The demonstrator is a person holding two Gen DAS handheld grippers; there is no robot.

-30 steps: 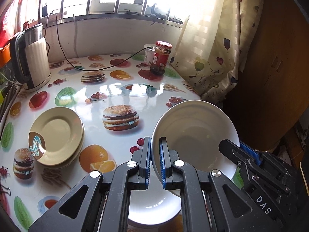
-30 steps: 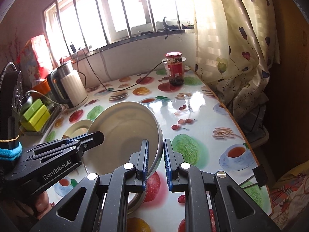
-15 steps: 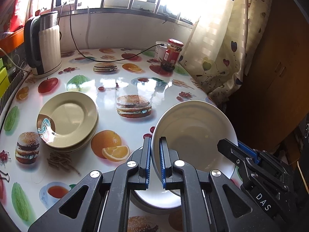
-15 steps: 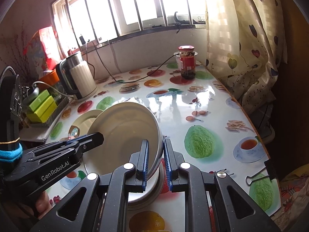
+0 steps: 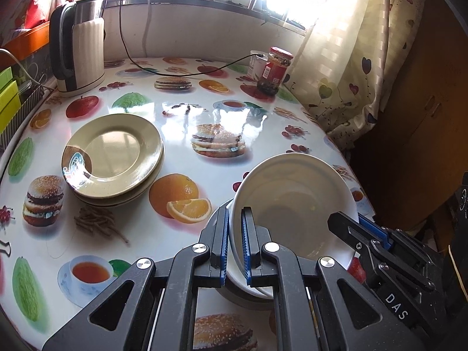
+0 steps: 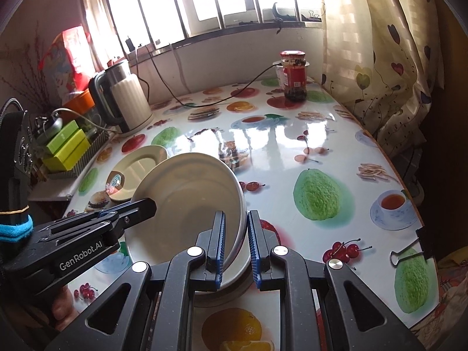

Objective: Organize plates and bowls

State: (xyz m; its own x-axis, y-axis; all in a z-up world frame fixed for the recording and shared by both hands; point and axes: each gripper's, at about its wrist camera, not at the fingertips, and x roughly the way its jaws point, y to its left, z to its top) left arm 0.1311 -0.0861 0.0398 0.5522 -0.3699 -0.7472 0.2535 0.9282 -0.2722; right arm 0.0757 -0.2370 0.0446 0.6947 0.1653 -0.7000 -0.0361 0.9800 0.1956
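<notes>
White bowl (image 5: pixel 292 204): glossy glazed ceramic, round, deep, tilted. My left gripper (image 5: pixel 235 242) is clamped on its near-left rim, blue ribbed pads either side; my right gripper (image 6: pixel 236 247) is clamped on the opposite rim. Bowl sits low over a second white dish (image 5: pixel 242 289) on the slick, fruit-printed table (image 5: pixel 181 111). Cream plates (image 5: pixel 112 155), flat and shiny, stacked well to the left.

- White bowl (image 5: pixel 295 204).
- Beige plates (image 5: pixel 114 152), one with a brown and teal motif.
- Glossy white surface (image 5: pixel 175 117) printed with burgers, oranges, apples.
- Cream curtain (image 5: pixel 351 58) with hearts.
- Red-lidded jar (image 5: pixel 275 70).
</notes>
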